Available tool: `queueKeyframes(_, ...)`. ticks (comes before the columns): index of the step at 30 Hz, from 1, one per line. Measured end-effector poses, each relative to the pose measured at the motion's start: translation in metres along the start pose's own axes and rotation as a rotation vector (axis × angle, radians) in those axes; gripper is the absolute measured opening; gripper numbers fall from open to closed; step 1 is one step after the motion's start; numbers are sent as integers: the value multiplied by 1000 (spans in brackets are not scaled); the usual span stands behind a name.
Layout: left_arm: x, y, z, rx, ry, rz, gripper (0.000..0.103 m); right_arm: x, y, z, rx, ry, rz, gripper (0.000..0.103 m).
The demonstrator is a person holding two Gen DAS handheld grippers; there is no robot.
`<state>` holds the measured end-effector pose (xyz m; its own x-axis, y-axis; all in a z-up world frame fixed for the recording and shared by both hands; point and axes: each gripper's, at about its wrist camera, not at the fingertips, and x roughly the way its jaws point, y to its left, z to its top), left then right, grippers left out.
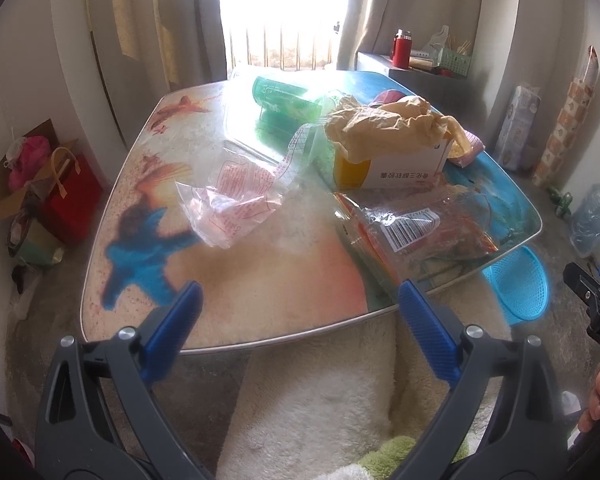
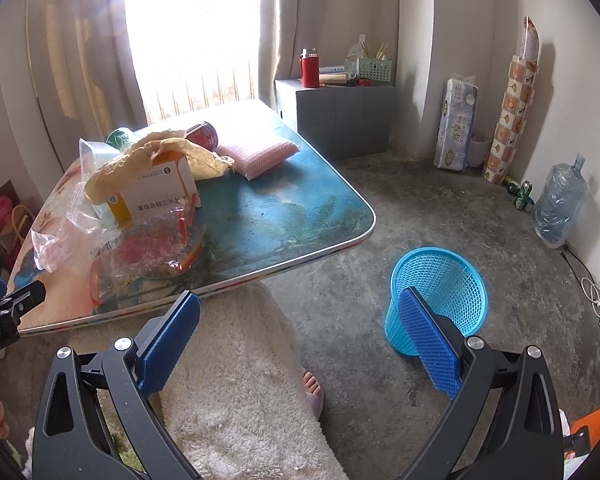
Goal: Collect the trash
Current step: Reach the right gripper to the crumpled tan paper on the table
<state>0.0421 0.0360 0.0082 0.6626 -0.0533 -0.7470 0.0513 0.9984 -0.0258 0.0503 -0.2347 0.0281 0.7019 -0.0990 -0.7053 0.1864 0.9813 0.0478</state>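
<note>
Trash lies heaped on the beach-print table (image 1: 260, 280): a clear bag with red print (image 1: 236, 200), a barcode wrapper (image 1: 416, 232), a white and orange box (image 1: 396, 166) under crumpled yellow paper (image 1: 384, 124), and a green bottle (image 1: 280, 96). My left gripper (image 1: 300, 292) hovers open at the table's near edge, holding nothing. The right wrist view shows my right gripper (image 2: 298, 300) open and empty, above the floor between the table (image 2: 300, 208) and a blue mesh bin (image 2: 440, 292). The box (image 2: 156, 196), the wrapper (image 2: 148, 256), a pink sponge (image 2: 260, 152) and a red can (image 2: 202, 132) appear there too.
The blue bin (image 1: 518, 284) stands on the concrete floor off the table's right corner. A grey cabinet (image 2: 340, 120) with a red flask (image 2: 310, 68) is behind, a water jug (image 2: 560, 204) by the right wall. A red gift bag (image 1: 72, 196) sits left. A person's robed leg (image 2: 240, 360) and foot (image 2: 312, 388) are below the grippers.
</note>
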Motion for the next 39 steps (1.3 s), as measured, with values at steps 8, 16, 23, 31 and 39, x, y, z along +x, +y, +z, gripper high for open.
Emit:
queueKeyframes(8, 8, 30, 34, -95, -77, -54, 94, 33, 2, 27, 38, 15, 88, 97)
queueKeyframes(16, 24, 58, 65, -210, -110, -205, 94, 43, -5, 76, 24, -100, 101, 97)
queueKeyframes(23, 40, 50, 79, -187, -138, -267, 94, 55, 24, 119, -79, -77, 373, 97)
queueKeyframes(31, 50, 44, 76, -165, -139, -301, 94, 97, 108, 143, -243, 110, 559, 97)
queueKeyframes(39, 52, 49, 63, -141, -141, -332, 94, 138, 154, 133, -423, 211, 448, 97)
